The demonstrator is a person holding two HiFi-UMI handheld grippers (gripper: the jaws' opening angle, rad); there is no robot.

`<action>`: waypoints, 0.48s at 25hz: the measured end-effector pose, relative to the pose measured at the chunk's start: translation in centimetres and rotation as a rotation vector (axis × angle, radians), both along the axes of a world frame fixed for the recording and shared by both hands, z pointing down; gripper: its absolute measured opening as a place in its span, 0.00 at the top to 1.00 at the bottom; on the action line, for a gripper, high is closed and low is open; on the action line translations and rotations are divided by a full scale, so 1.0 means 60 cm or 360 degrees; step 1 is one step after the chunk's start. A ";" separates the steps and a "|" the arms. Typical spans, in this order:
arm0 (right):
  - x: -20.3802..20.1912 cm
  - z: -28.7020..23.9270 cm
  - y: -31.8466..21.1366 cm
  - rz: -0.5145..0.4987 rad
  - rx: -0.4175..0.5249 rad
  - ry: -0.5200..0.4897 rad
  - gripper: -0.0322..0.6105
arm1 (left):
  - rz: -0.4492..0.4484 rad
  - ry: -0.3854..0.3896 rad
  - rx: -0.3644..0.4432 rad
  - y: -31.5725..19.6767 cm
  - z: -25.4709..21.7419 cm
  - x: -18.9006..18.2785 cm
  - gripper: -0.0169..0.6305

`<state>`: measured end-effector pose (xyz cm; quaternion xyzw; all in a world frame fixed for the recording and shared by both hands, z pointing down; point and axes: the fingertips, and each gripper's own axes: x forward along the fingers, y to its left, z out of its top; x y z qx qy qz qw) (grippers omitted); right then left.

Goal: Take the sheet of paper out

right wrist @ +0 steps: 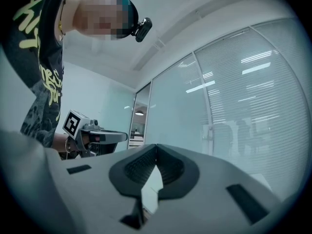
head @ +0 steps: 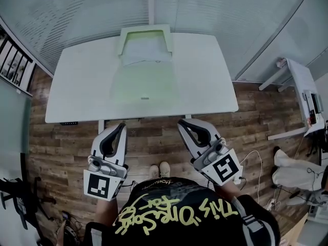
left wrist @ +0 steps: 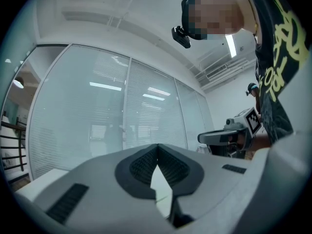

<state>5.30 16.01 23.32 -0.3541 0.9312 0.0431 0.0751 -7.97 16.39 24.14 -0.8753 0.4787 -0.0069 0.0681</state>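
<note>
At the far edge of the white table (head: pixel 77 86), the sheet of paper (head: pixel 144 49) lies tucked in a pale green folder (head: pixel 146 83), untouched. The 2 tools, left gripper (head: pixel 122 127) and right gripper (head: pixel 181 123), hover short of the table's near edge, each clenched on nothing, probably because the reach has not begun.

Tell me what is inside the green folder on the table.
A white sheet of paper shows at the far end of the pale green folder on the white table. Whether more lies under the tinted cover cannot be seen.
</note>
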 end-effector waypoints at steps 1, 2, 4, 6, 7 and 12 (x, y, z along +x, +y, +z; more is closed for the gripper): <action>-0.004 0.001 0.001 -0.0010 -0.0004 0.0000 0.94 | -0.0008 0.0025 -0.0032 -0.002 0.002 -0.002 0.97; -0.008 0.003 0.001 -0.0018 -0.0008 -0.0001 0.94 | -0.0013 0.0048 -0.0056 -0.005 0.002 -0.003 0.97; -0.012 0.004 0.002 -0.0032 -0.0013 -0.0009 0.94 | -0.0009 0.0077 -0.0063 -0.008 0.002 -0.002 0.97; -0.013 0.002 0.003 -0.0045 -0.0010 -0.0019 0.94 | -0.0006 0.0083 -0.0059 -0.008 0.001 0.003 0.97; -0.013 0.001 0.004 -0.0051 -0.0007 -0.0024 0.94 | -0.0006 0.0075 -0.0059 -0.007 0.002 0.005 0.97; -0.007 -0.002 0.002 -0.0069 0.0005 -0.0021 0.94 | 0.0016 0.0015 0.0043 -0.006 -0.006 0.010 0.97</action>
